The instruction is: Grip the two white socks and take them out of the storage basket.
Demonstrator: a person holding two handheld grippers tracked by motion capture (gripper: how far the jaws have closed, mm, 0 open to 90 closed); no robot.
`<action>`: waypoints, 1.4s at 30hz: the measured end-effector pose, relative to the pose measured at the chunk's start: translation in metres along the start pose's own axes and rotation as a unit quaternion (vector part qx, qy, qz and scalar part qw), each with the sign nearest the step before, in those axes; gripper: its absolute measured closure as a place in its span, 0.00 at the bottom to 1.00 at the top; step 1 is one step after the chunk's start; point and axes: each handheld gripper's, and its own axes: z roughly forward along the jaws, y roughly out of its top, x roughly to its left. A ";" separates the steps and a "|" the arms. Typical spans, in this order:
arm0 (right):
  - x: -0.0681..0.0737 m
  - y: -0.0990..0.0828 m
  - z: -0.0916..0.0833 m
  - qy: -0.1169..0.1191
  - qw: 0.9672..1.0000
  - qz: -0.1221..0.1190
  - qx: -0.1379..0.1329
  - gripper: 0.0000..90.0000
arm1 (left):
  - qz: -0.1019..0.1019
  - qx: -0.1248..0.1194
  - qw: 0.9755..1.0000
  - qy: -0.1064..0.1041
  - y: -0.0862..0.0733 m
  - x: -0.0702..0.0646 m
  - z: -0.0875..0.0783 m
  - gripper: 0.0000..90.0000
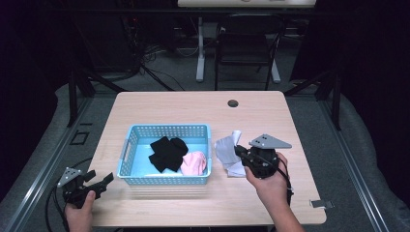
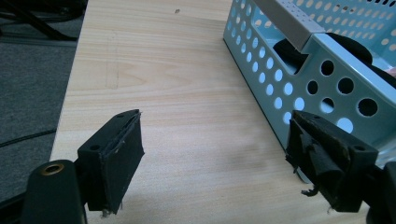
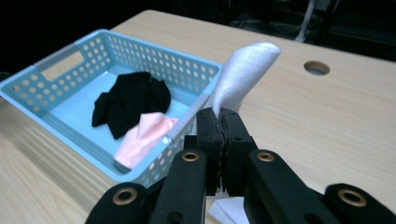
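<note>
Left gripper hovers over the wooden table, jaws spread wide — nothing between them. Blue perforated basket sits just beside the right-hand jaw; black cloth lies inside the basket — partly hidden by its wall.

A light wooden tabletop with rounded corners and a round cable hole near its far edge stands on grey carpet. Beyond it sit a black folding chair and the white leg of another desk, with dark cables on the floor. The room around is dim, the tabletop brightly lit.
</note>
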 end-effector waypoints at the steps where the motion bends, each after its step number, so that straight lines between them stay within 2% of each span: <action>1: -0.001 -0.003 0.002 -0.001 1.000 0.003 0.005 0.98 | 0.000 0.001 1.000 0.000 0.000 0.000 0.000 0.21; 10: -0.012 -0.027 0.017 -0.009 0.999 0.036 0.023 0.98 | 0.000 0.000 1.000 0.000 0.000 0.000 0.000 0.21; 15: -0.026 -0.040 0.021 -0.022 0.998 0.057 0.033 0.98 | 0.000 0.001 1.000 0.000 0.000 0.000 0.000 0.21; 22: -0.052 -0.067 0.029 -0.054 0.992 0.102 0.055 0.98 | 0.000 0.001 1.000 0.000 0.000 0.000 0.000 0.21; 30: -0.070 -0.085 0.033 -0.082 0.986 0.119 0.077 0.97 | 0.002 0.001 1.000 0.000 0.000 0.000 0.000 0.21; 33: -0.074 -0.090 0.034 -0.085 0.985 0.129 0.079 0.92 | 0.001 0.001 1.000 0.000 0.000 0.000 0.000 0.21; 35: -0.075 -0.090 0.033 -0.088 0.985 0.130 0.071 0.86 | 0.001 0.000 1.000 -0.001 0.000 0.000 0.000 0.21; 42: -0.073 -0.087 0.024 -0.103 0.989 0.100 0.040 0.62 | 0.002 0.001 1.000 0.001 0.000 0.000 0.000 0.21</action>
